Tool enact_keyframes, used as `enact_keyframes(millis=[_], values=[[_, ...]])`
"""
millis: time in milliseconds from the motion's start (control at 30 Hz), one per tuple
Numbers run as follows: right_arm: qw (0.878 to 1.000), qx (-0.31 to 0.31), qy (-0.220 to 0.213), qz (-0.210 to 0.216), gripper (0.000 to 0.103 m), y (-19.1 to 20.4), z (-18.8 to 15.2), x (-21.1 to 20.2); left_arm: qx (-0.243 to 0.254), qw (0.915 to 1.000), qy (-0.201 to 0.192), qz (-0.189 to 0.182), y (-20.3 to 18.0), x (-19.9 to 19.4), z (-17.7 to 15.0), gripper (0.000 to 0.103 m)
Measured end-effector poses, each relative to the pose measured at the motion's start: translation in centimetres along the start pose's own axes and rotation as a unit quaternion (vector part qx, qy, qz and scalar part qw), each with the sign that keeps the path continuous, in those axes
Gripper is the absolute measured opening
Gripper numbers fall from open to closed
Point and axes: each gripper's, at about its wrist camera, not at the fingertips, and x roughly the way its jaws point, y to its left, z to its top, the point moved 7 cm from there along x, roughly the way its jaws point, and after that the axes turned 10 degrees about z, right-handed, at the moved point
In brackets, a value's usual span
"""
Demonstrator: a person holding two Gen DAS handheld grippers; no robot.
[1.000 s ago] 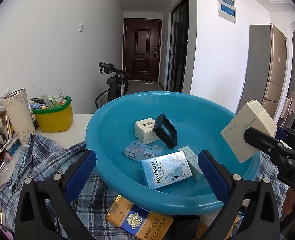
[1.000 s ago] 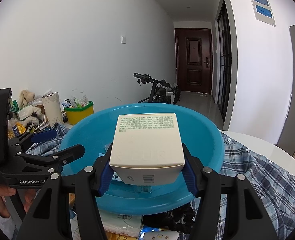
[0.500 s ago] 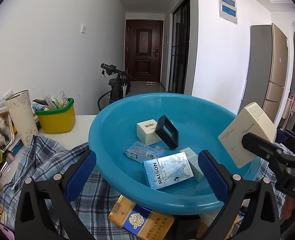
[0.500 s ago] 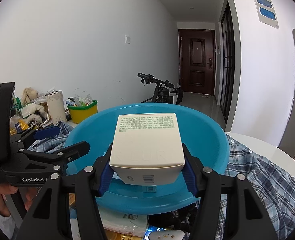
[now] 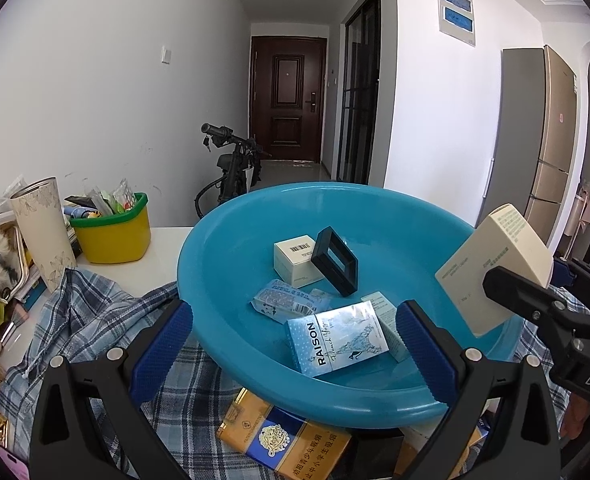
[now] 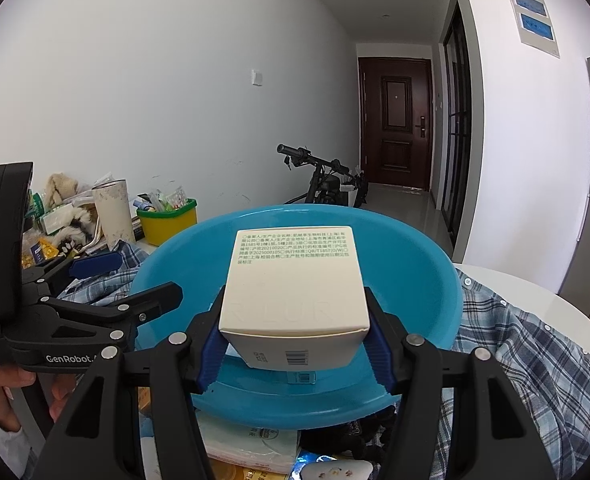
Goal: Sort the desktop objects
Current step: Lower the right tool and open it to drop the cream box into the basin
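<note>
A blue plastic basin (image 5: 231, 232) (image 6: 435, 288) sits on a plaid shirt on the table. In it lie a RAISON box (image 5: 335, 340), a small white box (image 5: 295, 260), a black square frame (image 5: 335, 266) and a blue packet (image 5: 285, 302). My right gripper (image 6: 295, 344) is shut on a cream carton (image 6: 295, 280) and holds it above the basin's near rim; the carton also shows at the right of the left wrist view (image 5: 495, 268). My left gripper (image 5: 295, 344) is open and empty at the basin's near-left rim.
A yellow tub with a green rim (image 5: 113, 232), a patterned tumbler (image 5: 43, 232) and soft-toy clutter stand at the left. A gold and blue cigarette carton (image 5: 283, 436) lies under the basin's front. A plaid shirt (image 6: 515, 360) covers the table. A bicycle (image 5: 235, 168) stands behind.
Both grippers have crept slightly forward and up towards the basin. The cream carton stays gripped in my right gripper. The left jaws stay open.
</note>
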Motion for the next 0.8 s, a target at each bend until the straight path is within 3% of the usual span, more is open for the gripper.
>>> enact_keyframes(millis=[800], values=[[1.000,0.003,-0.001,-0.005,0.058,-0.33,-0.09,-0.01,-0.006,0.9998,0.012,-0.011,-0.11,-0.09,-0.16,0.103]])
